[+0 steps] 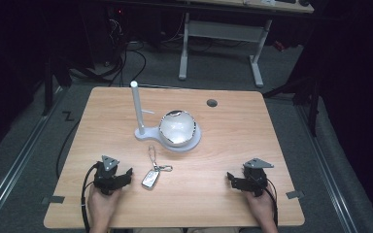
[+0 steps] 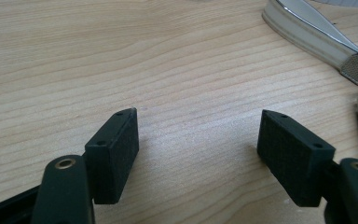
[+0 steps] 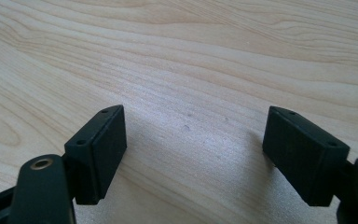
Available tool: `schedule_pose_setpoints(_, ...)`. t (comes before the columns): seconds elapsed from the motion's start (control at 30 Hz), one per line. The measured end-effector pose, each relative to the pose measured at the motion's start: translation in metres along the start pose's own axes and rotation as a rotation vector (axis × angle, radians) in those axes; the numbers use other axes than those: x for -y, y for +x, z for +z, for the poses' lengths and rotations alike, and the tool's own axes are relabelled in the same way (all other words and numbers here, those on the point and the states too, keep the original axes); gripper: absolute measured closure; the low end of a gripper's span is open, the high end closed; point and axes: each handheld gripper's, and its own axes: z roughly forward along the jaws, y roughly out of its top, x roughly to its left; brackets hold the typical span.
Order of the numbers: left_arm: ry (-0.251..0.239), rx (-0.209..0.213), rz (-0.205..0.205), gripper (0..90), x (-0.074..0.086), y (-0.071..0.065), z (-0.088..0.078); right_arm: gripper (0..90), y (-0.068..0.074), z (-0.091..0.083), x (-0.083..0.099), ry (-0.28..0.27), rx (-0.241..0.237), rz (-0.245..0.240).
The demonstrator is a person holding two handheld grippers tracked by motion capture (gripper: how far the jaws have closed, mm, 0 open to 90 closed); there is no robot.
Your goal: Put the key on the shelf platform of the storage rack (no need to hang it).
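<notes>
A key fob [image 1: 150,179] lies on the table [image 1: 233,145] before the bowl [image 1: 177,127].

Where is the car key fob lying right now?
In the high view, the key fob lies flat on the table, just right of the left gripper and in front of the white stand.

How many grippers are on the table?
2. The left gripper is near the front left, beside the key fob; the right gripper is near the front right.
</notes>
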Motion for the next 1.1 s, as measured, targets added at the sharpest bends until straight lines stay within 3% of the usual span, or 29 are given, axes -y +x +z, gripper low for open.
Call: schedule_pose_setpoints(1.1, 0.007, 0.003, -0.011, 28.2, -0.0006, -0.0004, 0.0003, 22.0, 0.0001, 0.0, -0.0001, 0.0, 0.001, 0.001)
